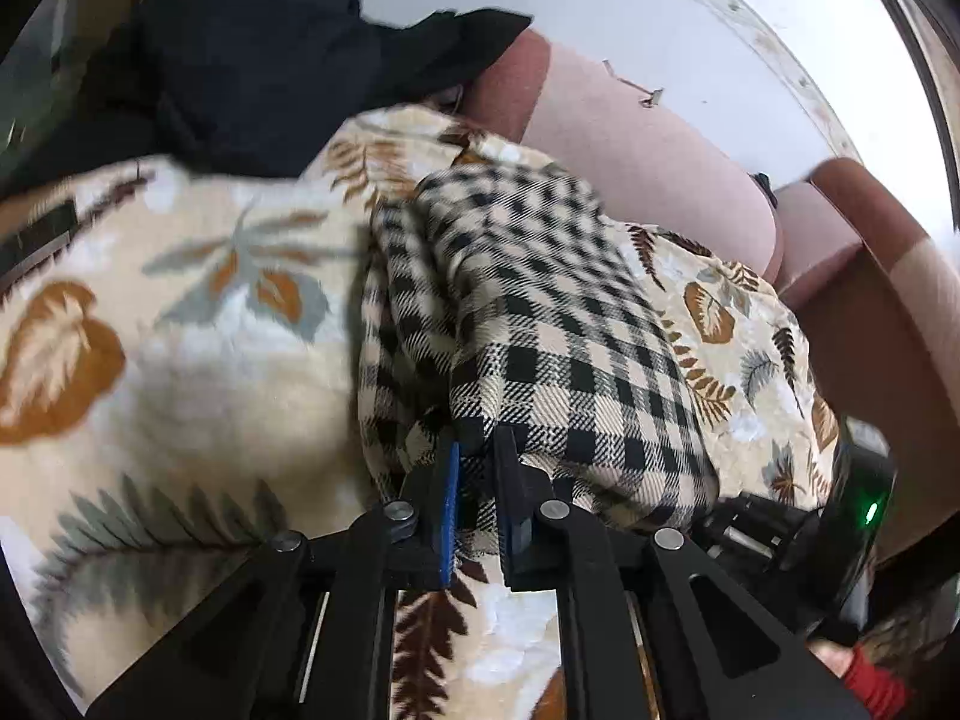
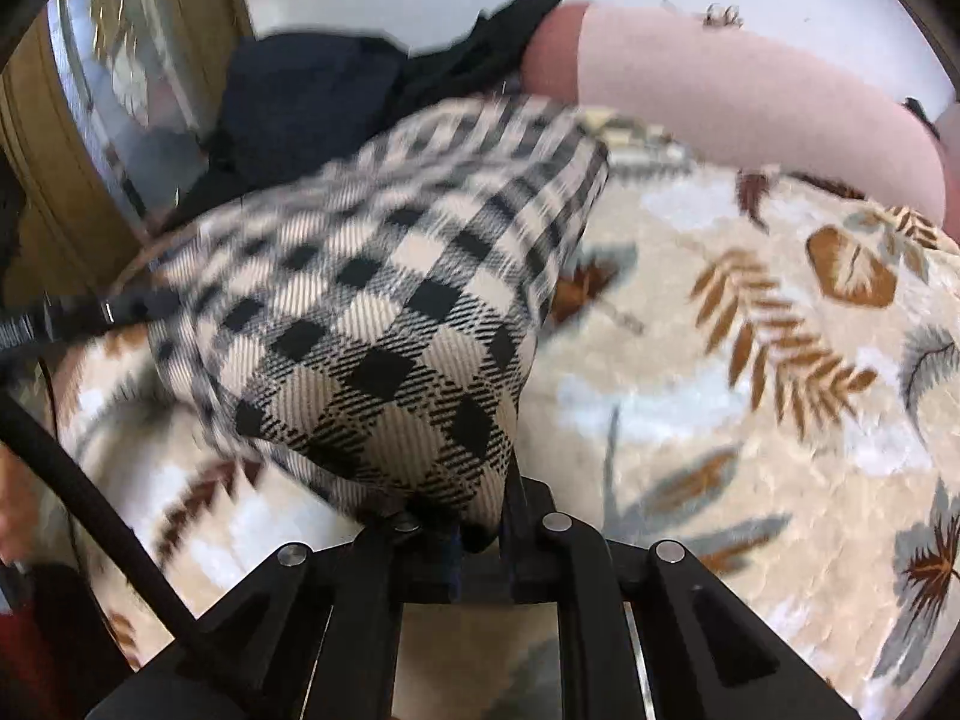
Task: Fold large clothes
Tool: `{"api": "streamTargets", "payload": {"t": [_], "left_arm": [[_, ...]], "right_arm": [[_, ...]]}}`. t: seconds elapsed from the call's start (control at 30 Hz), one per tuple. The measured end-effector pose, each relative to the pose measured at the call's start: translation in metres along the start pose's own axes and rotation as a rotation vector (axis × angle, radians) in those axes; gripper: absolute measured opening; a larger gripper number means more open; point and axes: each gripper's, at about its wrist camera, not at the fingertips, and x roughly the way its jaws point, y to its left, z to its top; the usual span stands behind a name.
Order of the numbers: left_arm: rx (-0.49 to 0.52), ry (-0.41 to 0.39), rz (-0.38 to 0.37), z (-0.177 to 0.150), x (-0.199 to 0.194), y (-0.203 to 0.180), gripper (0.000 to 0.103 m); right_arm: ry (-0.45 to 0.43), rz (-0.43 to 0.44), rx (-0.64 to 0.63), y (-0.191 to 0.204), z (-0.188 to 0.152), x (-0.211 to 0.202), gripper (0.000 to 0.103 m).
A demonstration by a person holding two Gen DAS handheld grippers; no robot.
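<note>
A beige and black checked garment [image 1: 540,324] lies bunched on a leaf-patterned blanket [image 1: 198,312]. My left gripper [image 1: 480,480] is shut on the near edge of the checked garment, cloth pinched between the blue pads. In the right wrist view the same checked garment [image 2: 384,324] drapes over my right gripper [image 2: 480,516], which is shut on its edge; the fingertips are hidden under the cloth. The leaf-patterned blanket [image 2: 750,390] spreads to the right. The other gripper's body [image 1: 852,504] shows at the lower right of the left wrist view.
A dark garment [image 1: 258,66] is heaped at the back left, also in the right wrist view [image 2: 336,96]. A pink sofa back [image 1: 648,162] and armrest [image 1: 888,300] run behind the blanket. A wooden-framed glass panel [image 2: 108,108] stands at the left.
</note>
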Motion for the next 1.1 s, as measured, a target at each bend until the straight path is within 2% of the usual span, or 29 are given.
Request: {"api": "streamTargets", "payload": {"t": [0.03,0.07,0.13,0.2,0.27,0.33,0.4,0.43,0.47,0.5,0.63,0.67,0.7,0.77,0.87,0.93,0.97,1.07,1.1], "left_arm": [[-0.009,-0.006,0.014,-0.001,0.001,0.003,0.02],[-0.016,-0.018,0.032,-0.002,0.0,0.005,0.033],[-0.036,-0.052,0.043,-0.003,-0.005,0.011,0.048],[-0.066,-0.085,0.002,-0.004,-0.01,0.015,0.053],[-0.057,-0.075,-0.048,-0.005,-0.009,0.013,0.064],[-0.032,-0.052,-0.071,-0.006,-0.003,0.005,0.068],[-0.003,0.012,-0.073,-0.009,0.012,-0.004,0.068],[0.013,0.039,-0.052,-0.011,0.017,-0.007,0.054],[0.05,0.075,-0.01,-0.013,0.023,-0.012,0.025],[0.083,0.108,0.021,-0.015,0.028,-0.016,0.022],[0.07,0.12,0.058,-0.016,0.026,-0.011,0.022],[0.053,0.132,0.058,-0.017,0.026,-0.007,0.022],[0.032,0.156,0.053,-0.018,0.029,-0.002,0.022],[0.009,0.184,0.045,-0.021,0.034,0.005,0.023],[0.013,0.19,0.061,-0.023,0.037,0.004,0.023],[0.02,0.187,0.074,-0.024,0.036,0.001,0.023],[0.024,0.187,0.079,-0.024,0.037,0.0,0.023],[0.021,0.183,0.074,-0.025,0.035,0.0,0.023],[0.019,0.183,0.071,-0.025,0.034,-0.001,0.023]], "right_arm": [[0.0,-0.013,-0.015,0.001,-0.001,0.004,0.011],[-0.005,-0.021,-0.023,0.005,-0.001,0.006,0.012],[-0.017,-0.019,-0.014,0.003,-0.004,0.002,0.014],[-0.014,0.005,0.007,-0.001,-0.005,0.0,0.015],[-0.023,0.017,0.017,-0.003,-0.007,-0.009,0.016],[-0.046,0.025,0.026,-0.007,-0.01,-0.026,0.028],[-0.078,0.024,0.036,-0.012,-0.008,-0.042,0.034],[-0.089,0.024,0.039,-0.013,-0.006,-0.048,0.035],[-0.099,0.024,0.042,-0.014,-0.002,-0.052,0.035],[-0.106,0.026,0.042,-0.014,0.003,-0.055,0.035],[-0.102,0.076,0.016,-0.002,0.021,-0.064,0.036],[-0.093,0.087,0.0,0.002,0.02,-0.066,0.04],[-0.087,0.085,-0.022,0.005,0.018,-0.069,0.053],[-0.082,0.061,-0.055,0.008,0.01,-0.075,0.06],[-0.104,0.04,-0.047,0.003,0.011,-0.087,0.059],[-0.138,0.049,-0.024,0.0,0.026,-0.091,0.052],[-0.142,0.063,-0.011,0.0,0.037,-0.087,0.047],[-0.122,0.123,0.018,0.004,0.07,-0.059,0.041],[-0.102,0.132,0.025,0.006,0.08,-0.043,0.035]]}}
